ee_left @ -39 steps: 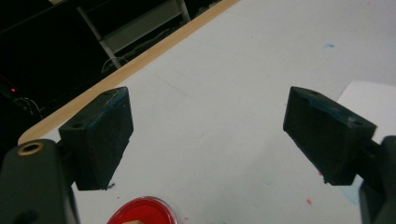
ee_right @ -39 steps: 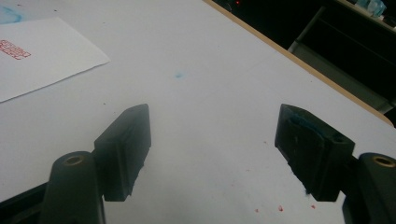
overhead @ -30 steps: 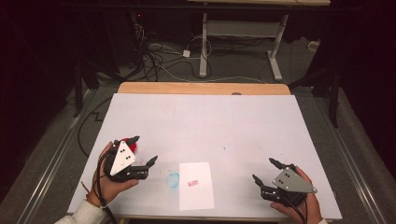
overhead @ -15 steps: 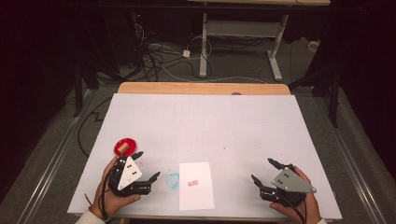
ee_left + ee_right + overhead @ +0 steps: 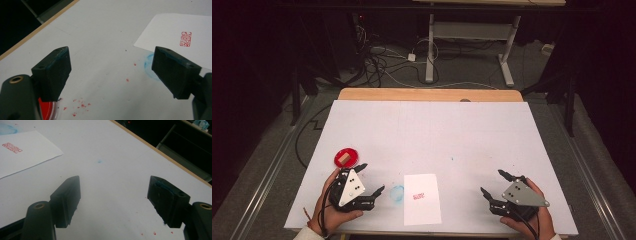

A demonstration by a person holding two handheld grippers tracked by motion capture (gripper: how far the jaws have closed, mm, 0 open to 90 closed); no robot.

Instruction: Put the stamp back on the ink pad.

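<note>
Your left gripper (image 5: 371,179) sits at eight o'clock on the table (image 5: 432,130), the ink dish (image 5: 347,158) just behind it, the paper (image 5: 422,198) at its three o'clock.

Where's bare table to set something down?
The far half beyond the paper sheet is bare, as is the stretch between it and the right gripper. It is crowded near left: red ink dish, left gripper, blue smudge.
</note>
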